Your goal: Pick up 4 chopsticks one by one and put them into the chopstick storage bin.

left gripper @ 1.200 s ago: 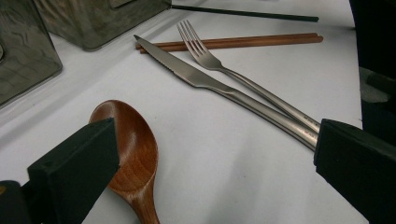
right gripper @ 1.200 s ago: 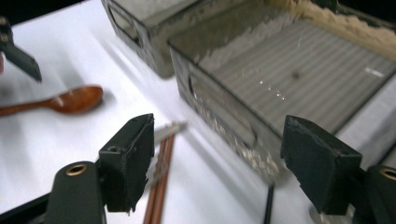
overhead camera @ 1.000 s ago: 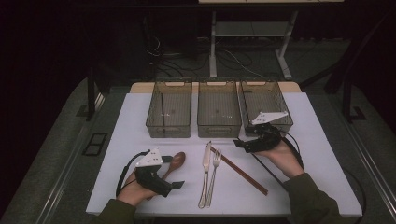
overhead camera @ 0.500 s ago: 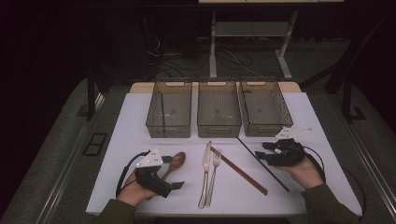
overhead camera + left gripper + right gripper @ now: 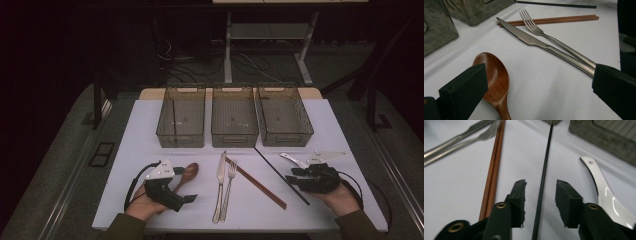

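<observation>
The right tongs (image 5: 541, 191) are straddling a thin black stick (image 5: 543, 182) that is lying flat on the white bench (image 5: 345, 130); the stick is running up between the two black jaws, touching neither pad. The jaws have just been closing and are now standing partly open, gripping nothing. In the high view the right tongs (image 5: 291, 176) are sitting near the lower end of the black stick (image 5: 280, 175), which is slanting from the trays toward the person. Just beside it, a pair of brown chopsticks (image 5: 256, 182) is lying at a similar slant, and a white spoon (image 5: 605, 192) is resting to the other side.

The left tongs (image 5: 536, 85) are standing wide open over a wooden spoon (image 5: 495, 82), one jaw covering part of its bowl, holding nothing. A knife (image 5: 534, 41) and fork (image 5: 541, 32) are lying alongside each other. No readable writing is showing on the cutlery or the three grey trays (image 5: 235, 137).
</observation>
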